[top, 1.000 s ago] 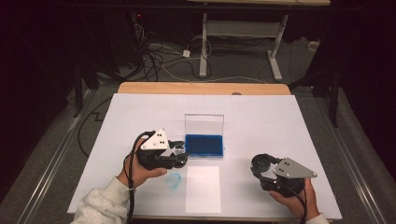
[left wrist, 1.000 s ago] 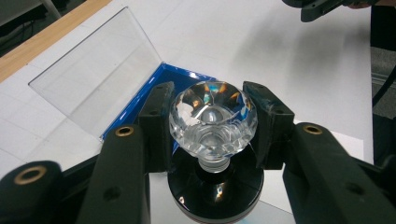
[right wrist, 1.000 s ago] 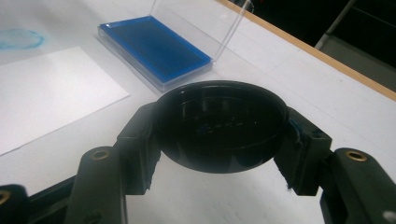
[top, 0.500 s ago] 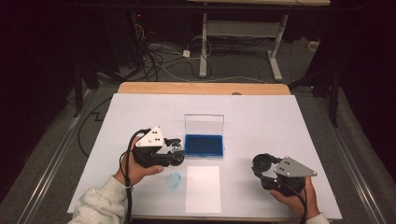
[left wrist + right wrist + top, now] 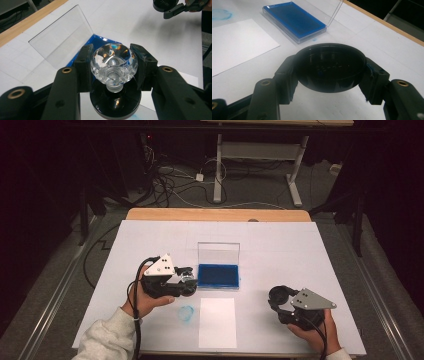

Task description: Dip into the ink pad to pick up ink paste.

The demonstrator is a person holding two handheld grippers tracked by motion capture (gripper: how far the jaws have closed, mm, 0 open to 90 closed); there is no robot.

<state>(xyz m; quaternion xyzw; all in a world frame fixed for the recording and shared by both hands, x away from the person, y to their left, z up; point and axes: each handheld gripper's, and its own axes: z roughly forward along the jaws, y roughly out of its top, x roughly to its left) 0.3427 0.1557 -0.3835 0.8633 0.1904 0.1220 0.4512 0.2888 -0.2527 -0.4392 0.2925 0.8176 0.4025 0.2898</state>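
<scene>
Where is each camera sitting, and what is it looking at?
High view: above the table's near edge, looking forward and down; both hands show.
Left gripper view: on the left gripper, looking along jaws clamping a clear faceted crystal stamp.
Right gripper view: on the right gripper, jaws around a round black cap.
All share the blue ink pad in its clear case.

Left gripper (image 5: 186, 281): black body, grey three-cornered plate with dark dots, black cable.
Right gripper (image 5: 280, 296): black, grey three-cornered plate at 3 o'clock.
Jaws: black, brass-ringed holes, blue smears.
Sleeve (image 5: 107, 340): light grey, at 7 o'clock.
</scene>
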